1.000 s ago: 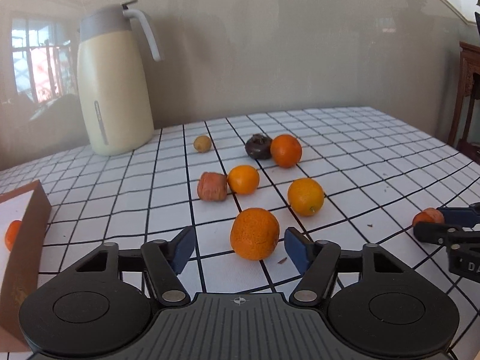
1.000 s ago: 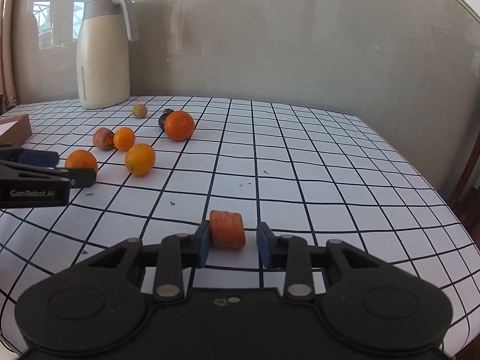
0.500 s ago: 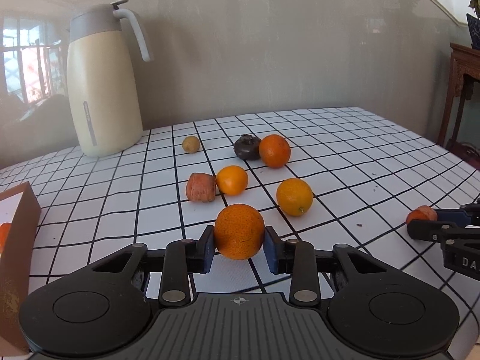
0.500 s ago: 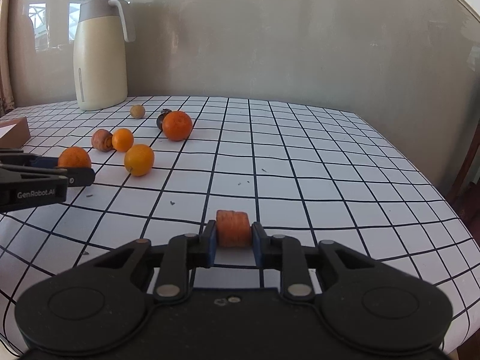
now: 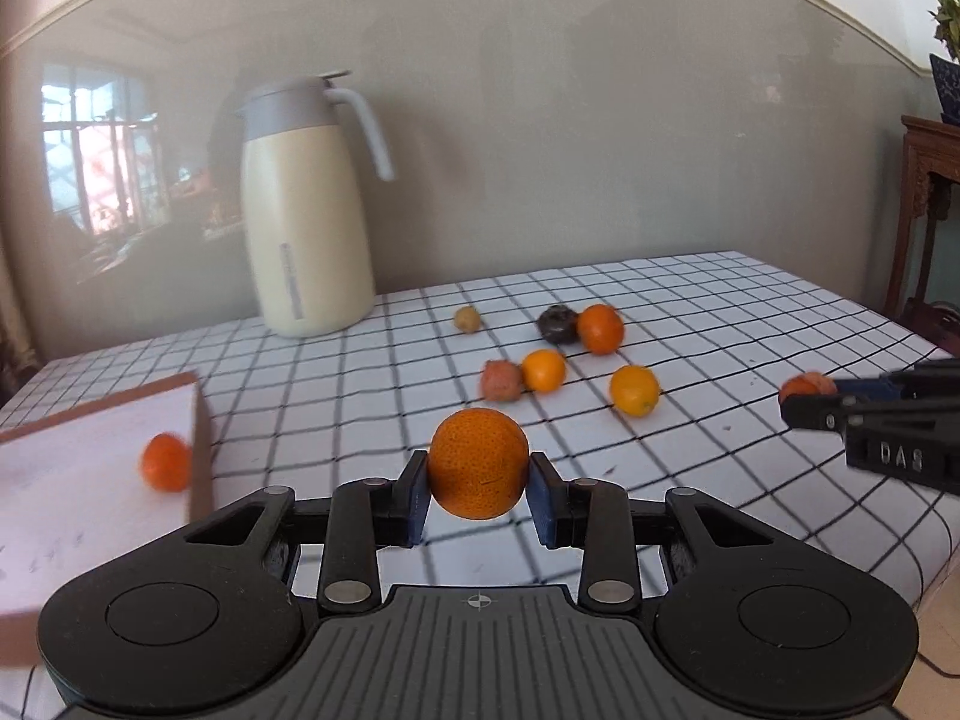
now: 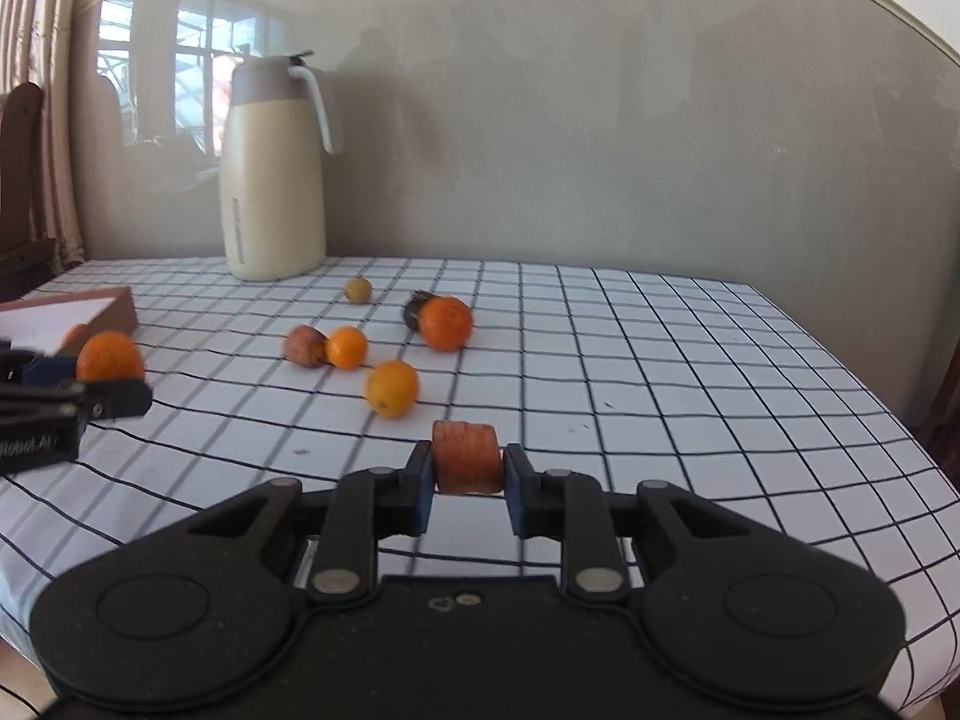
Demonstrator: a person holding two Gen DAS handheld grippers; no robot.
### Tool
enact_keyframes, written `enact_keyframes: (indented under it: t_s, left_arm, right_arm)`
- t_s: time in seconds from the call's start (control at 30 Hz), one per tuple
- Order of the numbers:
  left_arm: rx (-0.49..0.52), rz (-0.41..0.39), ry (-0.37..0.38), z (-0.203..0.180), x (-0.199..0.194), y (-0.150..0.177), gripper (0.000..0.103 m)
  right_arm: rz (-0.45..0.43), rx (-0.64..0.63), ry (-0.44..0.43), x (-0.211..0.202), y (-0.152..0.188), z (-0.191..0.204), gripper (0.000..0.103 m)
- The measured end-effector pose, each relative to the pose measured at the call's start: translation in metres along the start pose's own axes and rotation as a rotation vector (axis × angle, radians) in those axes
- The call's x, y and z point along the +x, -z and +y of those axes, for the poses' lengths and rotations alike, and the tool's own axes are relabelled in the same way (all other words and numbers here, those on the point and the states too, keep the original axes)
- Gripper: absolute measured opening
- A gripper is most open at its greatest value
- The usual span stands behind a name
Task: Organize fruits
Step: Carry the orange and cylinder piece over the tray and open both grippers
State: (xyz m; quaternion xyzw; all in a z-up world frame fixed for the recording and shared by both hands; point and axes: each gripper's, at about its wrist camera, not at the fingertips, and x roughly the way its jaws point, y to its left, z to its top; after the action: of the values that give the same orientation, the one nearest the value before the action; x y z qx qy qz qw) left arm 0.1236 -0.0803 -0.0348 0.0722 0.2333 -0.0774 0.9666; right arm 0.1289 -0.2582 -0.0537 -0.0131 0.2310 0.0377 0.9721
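My left gripper (image 5: 478,495) is shut on a rough-skinned orange (image 5: 478,463) and holds it above the checked table. It also shows in the right wrist view (image 6: 109,356). My right gripper (image 6: 467,489) is shut on a reddish-orange cylindrical piece (image 6: 466,456), lifted off the cloth; this shows in the left wrist view (image 5: 807,386). A brown box (image 5: 201,438) at the left holds a small orange (image 5: 165,461). Loose fruits lie mid-table: an orange (image 5: 600,328), a dark fruit (image 5: 557,324), a small orange (image 5: 543,369), a yellow-orange one (image 5: 634,390), a reddish piece (image 5: 500,379), a small tan fruit (image 5: 467,318).
A cream thermos jug (image 5: 306,210) stands at the back left of the table near the wall. The checked tablecloth (image 6: 660,360) ends at the right edge. A dark wooden stand (image 5: 927,192) is off the table at the right.
Both grippers closed on their items and lifted them off the table. The left gripper has swung left, bringing the box closer into view.
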Motion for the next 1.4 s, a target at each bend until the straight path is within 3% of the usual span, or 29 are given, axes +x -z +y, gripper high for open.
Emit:
enact_keyframes:
  t_s: [0.3, 0.93, 1.4]
  left_arm:
    - [-0.054, -0.028, -0.089, 0.043, -0.044, 0.016, 0.034]
    - [-0.150, -0.088, -0.281, 0.139, -0.093, 0.029, 0.034]
    - [-0.200, -0.107, -0.390, 0.189, -0.123, 0.044, 0.034]
  right_arm:
    - [-0.064, -0.055, -0.096, -0.015, -0.009, 0.046, 0.015]
    - [-0.216, -0.178, -0.312, -0.036, -0.029, 0.148, 0.015]
    - [-0.267, -0.249, -0.423, -0.040, -0.041, 0.216, 0.016]
